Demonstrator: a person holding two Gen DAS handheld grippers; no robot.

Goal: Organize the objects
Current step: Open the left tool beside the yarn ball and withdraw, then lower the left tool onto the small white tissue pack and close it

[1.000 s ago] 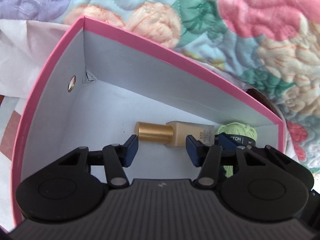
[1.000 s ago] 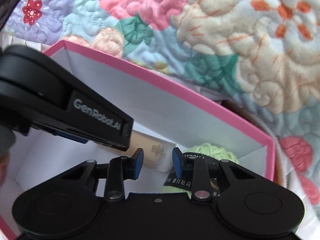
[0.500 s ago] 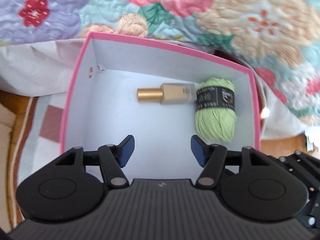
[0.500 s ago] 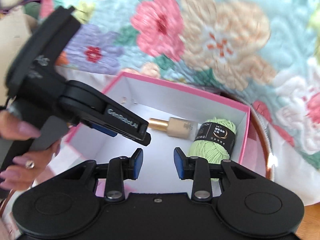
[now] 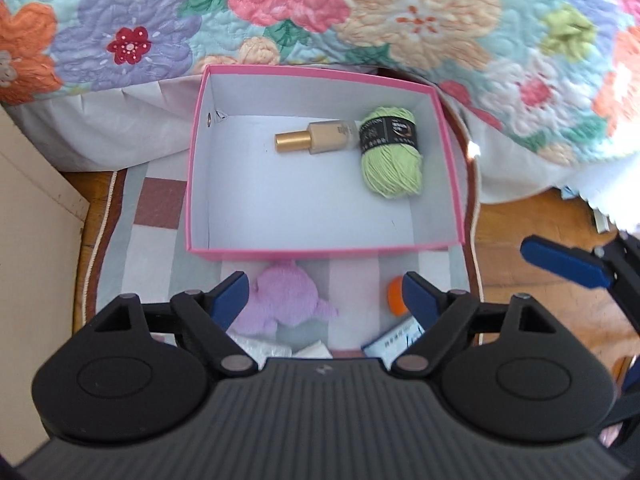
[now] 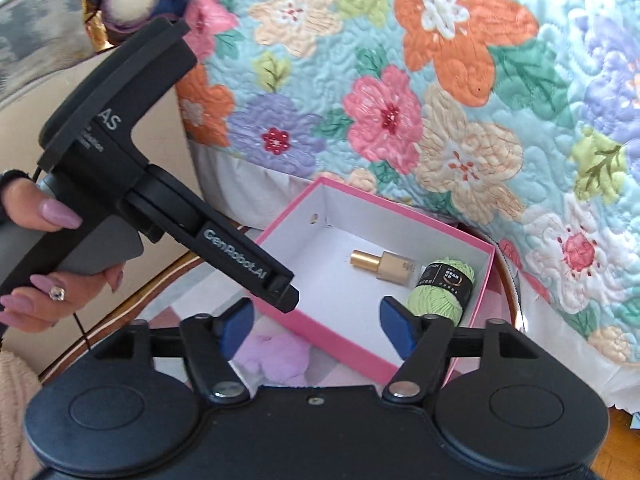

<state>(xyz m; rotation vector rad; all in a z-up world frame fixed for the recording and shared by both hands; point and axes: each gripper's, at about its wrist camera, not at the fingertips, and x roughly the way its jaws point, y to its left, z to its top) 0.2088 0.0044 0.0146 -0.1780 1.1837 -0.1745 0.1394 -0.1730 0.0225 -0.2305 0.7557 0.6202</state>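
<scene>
Both tongs empty | L tongs [image 5: 324,294] opening, wide apart | R tongs [image 6: 316,322] opening, wide apart, above box [image 6: 340,336]

Left wrist cam sits right behind its own tool [image 5: 324,298] and looks steeply down, almost straight into the pink box [image 5: 324,251], with the floral quilt [image 5: 360,20] across the top of the shot. Pretty near, the box fills the middle. Right wrist cam looks from further right and at a flatter angle over its tool [image 6: 316,322], so the box [image 6: 320,332] sits lower and smaller and way more quilt [image 6: 460,100] shows. It also catches the left tool [image 6: 280,286] and the hand [image 6: 36,240] holding it. Both views share the box, the bottle [image 5: 316,140] [image 6: 386,266], the green yarn [image 5: 392,164] [image 6: 438,294], the purple plush [image 5: 280,304] [image 6: 276,356] and the quilt.
</scene>
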